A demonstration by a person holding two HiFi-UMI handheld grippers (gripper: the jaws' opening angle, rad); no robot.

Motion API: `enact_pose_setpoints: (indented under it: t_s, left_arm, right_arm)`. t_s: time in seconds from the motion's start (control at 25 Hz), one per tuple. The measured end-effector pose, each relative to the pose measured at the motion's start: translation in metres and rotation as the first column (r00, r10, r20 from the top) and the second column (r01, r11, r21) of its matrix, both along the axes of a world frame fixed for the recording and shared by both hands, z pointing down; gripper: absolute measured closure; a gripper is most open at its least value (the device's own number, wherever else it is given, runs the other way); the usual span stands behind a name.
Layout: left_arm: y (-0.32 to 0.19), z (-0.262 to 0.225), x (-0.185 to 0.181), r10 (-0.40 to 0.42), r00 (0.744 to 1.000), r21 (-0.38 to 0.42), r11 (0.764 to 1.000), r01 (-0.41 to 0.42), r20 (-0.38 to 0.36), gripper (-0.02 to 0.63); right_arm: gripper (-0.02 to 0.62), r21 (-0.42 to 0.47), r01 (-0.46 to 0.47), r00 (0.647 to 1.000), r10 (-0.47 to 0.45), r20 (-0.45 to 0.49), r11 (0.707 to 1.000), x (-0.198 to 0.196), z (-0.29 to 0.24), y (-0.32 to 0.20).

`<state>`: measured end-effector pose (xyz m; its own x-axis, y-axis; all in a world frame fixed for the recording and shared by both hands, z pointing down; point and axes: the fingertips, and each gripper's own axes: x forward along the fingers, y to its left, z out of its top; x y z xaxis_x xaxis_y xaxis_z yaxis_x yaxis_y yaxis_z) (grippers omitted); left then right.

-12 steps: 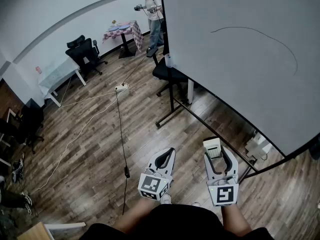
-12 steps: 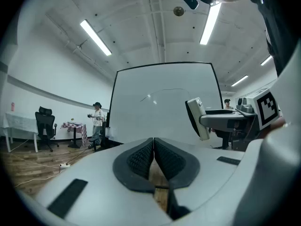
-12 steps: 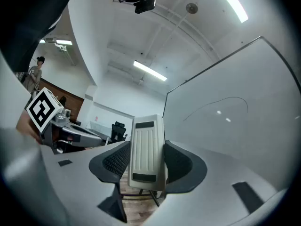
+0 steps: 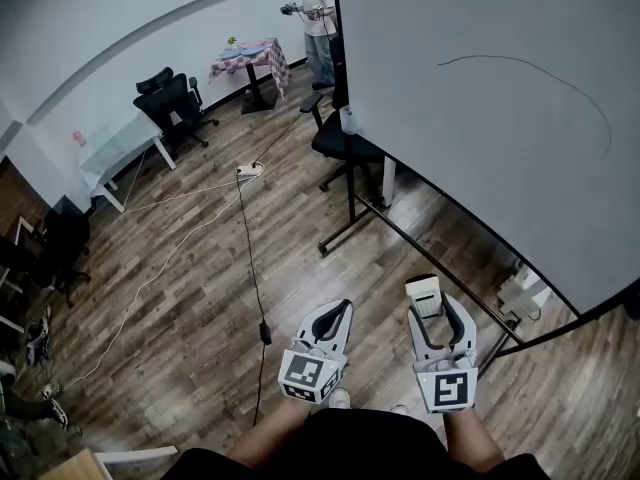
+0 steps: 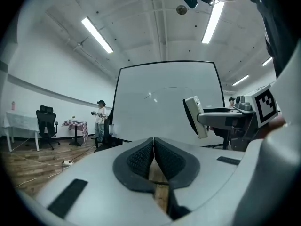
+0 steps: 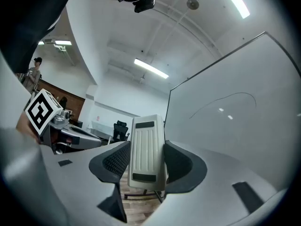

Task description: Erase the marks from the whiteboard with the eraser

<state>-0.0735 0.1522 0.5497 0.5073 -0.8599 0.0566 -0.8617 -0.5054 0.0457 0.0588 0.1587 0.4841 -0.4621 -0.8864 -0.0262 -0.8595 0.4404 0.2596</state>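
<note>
One large whiteboard [image 4: 470, 168] stands ahead. Below it the left gripper [image 4: 338, 313] hangs spare, jaws pressed together on nothing, while the right gripper [image 4: 440, 313] pinches the eraser [image 4: 425, 296], likely ready to lift toward the thin curved mark [image 4: 560, 80] high on it.

Cream eraser [image 6: 146, 152] upright betw fingers [image 6: 115, 161], whiteboard [image 4: 480, 168] w/ thin curved line [image 4: 520, 61]

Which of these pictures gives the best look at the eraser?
The right gripper view: the eraser stands large and centred, clamped between the right tongs, ribbed face showing. The head view shows the eraser small at those tongs' tip; the left gripper view shows it edge-on, off to the right.
</note>
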Motion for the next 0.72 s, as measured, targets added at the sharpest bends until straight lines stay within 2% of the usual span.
enact_pose_setpoints:
  t_s: [0.32, 0.56, 0.72]
  left_arm:
    - [-0.026, 0.008, -0.047, 0.009, 1.000, -0.009, 1.000, -0.009, -0.015, 0.584]
    - [-0.047, 0.011, -0.089, 0.004, 1.000, -0.027, 1.000, -0.005, -0.023, 0.584]
    - [-0.069, 0.007, -0.104, 0.000, 1.000, -0.024, 1.000, 0.000, -0.024, 0.584]
  right_arm:
    - [0.344, -0.021, 0.013, 0.998, -0.012, 0.067, 1.000, -0.044, 0.007, -0.029]
    - [0.342, -0.016, 0.038, 0.996, -0.037, 0.078, 0.999, -0.083, 0.001, -0.050]
    - [0.342, -0.035, 0.015, 0.998, -0.013, 0.060, 0.999, -0.095, -0.005, -0.070]
